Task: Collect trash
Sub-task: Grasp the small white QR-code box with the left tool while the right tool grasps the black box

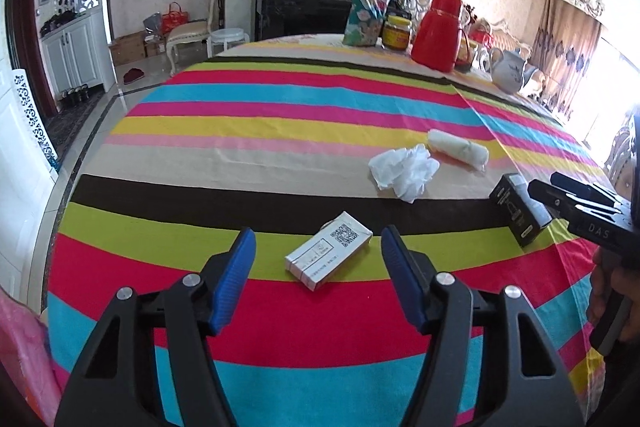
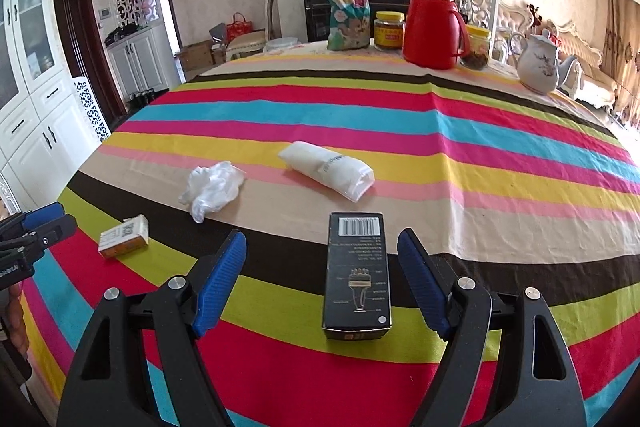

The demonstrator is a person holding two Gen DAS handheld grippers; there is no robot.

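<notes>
— What lies nearest?

— In the left wrist view, the left gripper (image 1: 318, 247) stands apart over a small white box (image 1: 329, 257) lying flat on the striped tablecloth (image 1: 280, 99); the blue pads do not touch it. In the right wrist view, the right gripper (image 2: 322, 251) is spread wide, with a black box (image 2: 357, 275) lying between its pads, untouched on either side.

— Any containers?

— At the far edge: one teal snack bag (image 2: 350, 13), closed; two yellow-lidded jars (image 2: 389, 30), the left with a yellow label, the right holding something dark; one red thermos (image 2: 434, 21); one white teapot (image 2: 538, 65) at far right. Whether the boxes are empty cannot be told.

— And the trash?

— Four pieces, all on the near half: the two boxes, one crumpled white tissue (image 2: 212, 189), and one rolled white wrapper (image 2: 326, 169) just right of and beyond it. Nothing stands between either gripper and its box.
</notes>
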